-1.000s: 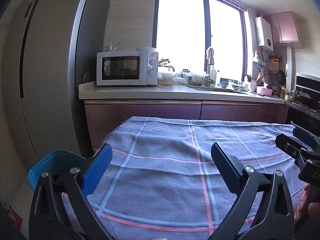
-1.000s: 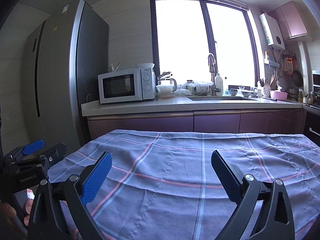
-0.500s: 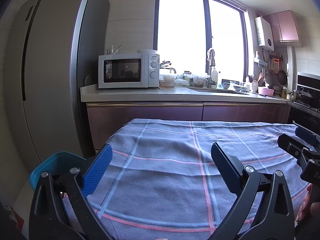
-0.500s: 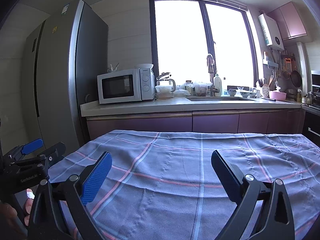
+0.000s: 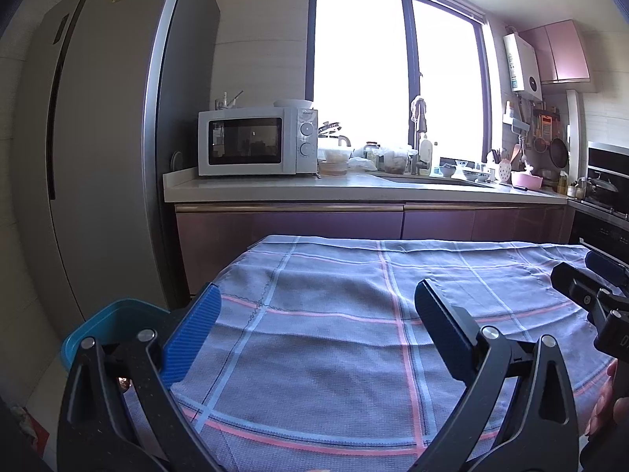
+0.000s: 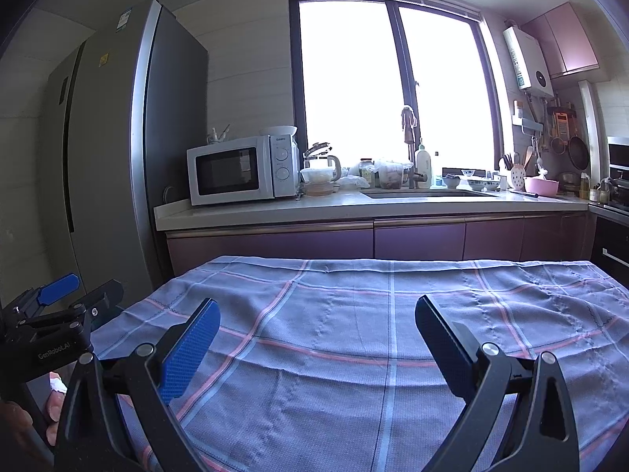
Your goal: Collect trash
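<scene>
My left gripper is open and empty, held above the near part of a table under a blue-grey checked cloth. My right gripper is open and empty too, above the same cloth. A teal bin stands on the floor left of the table, partly hidden behind my left finger. No trash shows on the cloth in either view. The right gripper shows at the right edge of the left wrist view, and the left gripper at the left edge of the right wrist view.
Beyond the table runs a kitchen counter with a white microwave, containers and a sink. A tall grey fridge stands at the left. An oven is at the right.
Both grippers have tilted or risen slightly, so the counter and table sit a little lower in view. The jaws stay open.
</scene>
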Tool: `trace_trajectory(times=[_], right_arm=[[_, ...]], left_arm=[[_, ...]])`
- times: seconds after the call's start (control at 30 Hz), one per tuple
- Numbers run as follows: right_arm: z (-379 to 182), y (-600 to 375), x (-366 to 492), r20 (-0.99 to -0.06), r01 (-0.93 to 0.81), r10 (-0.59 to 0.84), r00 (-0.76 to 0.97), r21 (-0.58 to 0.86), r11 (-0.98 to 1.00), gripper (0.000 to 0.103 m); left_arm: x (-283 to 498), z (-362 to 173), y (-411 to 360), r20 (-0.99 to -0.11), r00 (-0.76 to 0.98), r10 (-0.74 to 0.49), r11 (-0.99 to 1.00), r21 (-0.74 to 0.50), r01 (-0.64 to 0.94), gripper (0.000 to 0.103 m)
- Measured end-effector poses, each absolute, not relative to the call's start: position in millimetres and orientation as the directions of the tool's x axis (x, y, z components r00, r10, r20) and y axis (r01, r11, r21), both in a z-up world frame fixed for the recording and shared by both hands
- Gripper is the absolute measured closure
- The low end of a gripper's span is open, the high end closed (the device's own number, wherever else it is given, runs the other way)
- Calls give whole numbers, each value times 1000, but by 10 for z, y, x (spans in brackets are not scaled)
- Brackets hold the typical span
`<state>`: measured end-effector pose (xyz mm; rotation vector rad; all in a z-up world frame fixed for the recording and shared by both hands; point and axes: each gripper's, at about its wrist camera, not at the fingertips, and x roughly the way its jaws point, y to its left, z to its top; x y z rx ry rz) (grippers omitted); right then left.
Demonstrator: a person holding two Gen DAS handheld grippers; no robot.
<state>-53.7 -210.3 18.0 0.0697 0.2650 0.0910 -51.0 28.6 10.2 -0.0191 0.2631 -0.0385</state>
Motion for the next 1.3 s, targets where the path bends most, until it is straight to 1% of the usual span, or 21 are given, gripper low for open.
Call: trace_trajectory(times=[1.3], right_arm=[[218, -2100, -528, -251, -74, 92, 963, 81, 994, 7]], left_arm=[[-524, 101, 345, -255, 967, -16, 1000, -20, 12, 6]])
